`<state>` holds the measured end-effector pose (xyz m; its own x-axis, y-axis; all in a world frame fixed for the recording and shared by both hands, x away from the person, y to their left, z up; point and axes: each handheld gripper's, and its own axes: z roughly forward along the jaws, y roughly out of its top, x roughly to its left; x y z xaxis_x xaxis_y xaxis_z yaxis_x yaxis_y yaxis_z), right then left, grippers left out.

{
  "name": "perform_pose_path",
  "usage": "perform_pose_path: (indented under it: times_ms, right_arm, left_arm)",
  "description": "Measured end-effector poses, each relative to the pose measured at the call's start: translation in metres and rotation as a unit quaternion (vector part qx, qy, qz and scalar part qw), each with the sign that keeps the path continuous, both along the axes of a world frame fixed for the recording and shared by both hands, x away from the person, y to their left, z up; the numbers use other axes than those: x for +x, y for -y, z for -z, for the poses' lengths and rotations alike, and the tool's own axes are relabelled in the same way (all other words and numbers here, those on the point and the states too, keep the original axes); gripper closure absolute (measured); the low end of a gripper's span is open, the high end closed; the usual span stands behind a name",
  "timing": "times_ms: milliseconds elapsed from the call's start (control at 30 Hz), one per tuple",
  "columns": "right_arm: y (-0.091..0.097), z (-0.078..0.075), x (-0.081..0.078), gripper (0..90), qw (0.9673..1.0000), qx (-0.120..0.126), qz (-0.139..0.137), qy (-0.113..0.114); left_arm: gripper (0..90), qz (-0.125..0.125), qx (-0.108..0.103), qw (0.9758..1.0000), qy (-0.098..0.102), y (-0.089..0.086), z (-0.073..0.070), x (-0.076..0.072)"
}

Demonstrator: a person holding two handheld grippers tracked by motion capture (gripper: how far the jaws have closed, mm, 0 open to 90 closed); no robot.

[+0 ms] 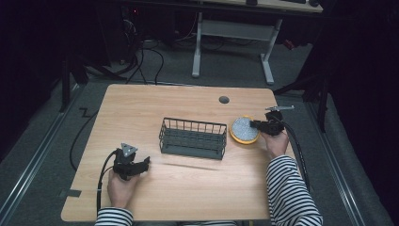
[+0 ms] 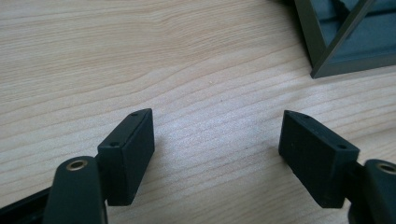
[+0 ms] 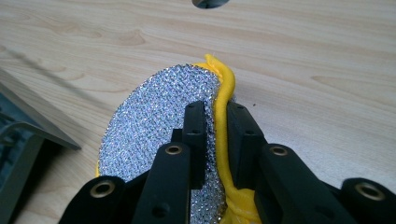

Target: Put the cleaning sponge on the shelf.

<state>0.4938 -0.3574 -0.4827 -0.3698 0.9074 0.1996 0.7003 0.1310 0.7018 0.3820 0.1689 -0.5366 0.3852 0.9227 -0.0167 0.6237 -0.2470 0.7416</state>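
A round scrub sponge point(image 1: 243, 129) with a silver glitter face and a yellow back lies on the table right of the wire basket point(image 1: 193, 138). My right gripper point(image 1: 258, 125) is shut on its right edge; in the right gripper view the jaws pinch the sponge point(image 3: 159, 126) so its yellow rim bulges up between the fingers point(image 3: 195, 122). My left gripper point(image 1: 141, 165) rests low over bare wood at the front left, open, with nothing between its fingers point(image 2: 130, 144). A corner of the dark basket point(image 2: 345, 42) shows at the upper right of the left gripper view.
The wooden table point(image 1: 141, 103) has a round cable hole point(image 1: 224, 100) near its back edge, behind the sponge. Cables trail from both grippers. Beyond the table stand the white legs of another desk point(image 1: 197, 47).
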Motion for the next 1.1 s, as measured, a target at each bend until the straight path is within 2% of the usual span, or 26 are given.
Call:
perform_pose_path:
  times_ms: [500, 600, 1100]
  right_arm:
    - [-0.002, -0.028, -0.018, 79.5, 0.9993, 0.001, -0.016, 0.035]
    - [-0.002, -0.034, -0.022, 79.4, 0.999, 0.013, -0.014, 0.041]
    - [-0.002, -0.058, -0.037, 79.0, 0.9965, 0.033, -0.022, 0.074]
  left_arm:
    - [27.0, 0.0, 0.001, 1.0, 0.0, 0.0, 0.0, 0.0]
    - [27.0, 0.0, 0.001, 1.0, 0.0, 0.0, 0.0, 0.0]
    - [27.2, 0.0, 0.002, 1.0, 0.001, 0.0, 0.0, 0.0]
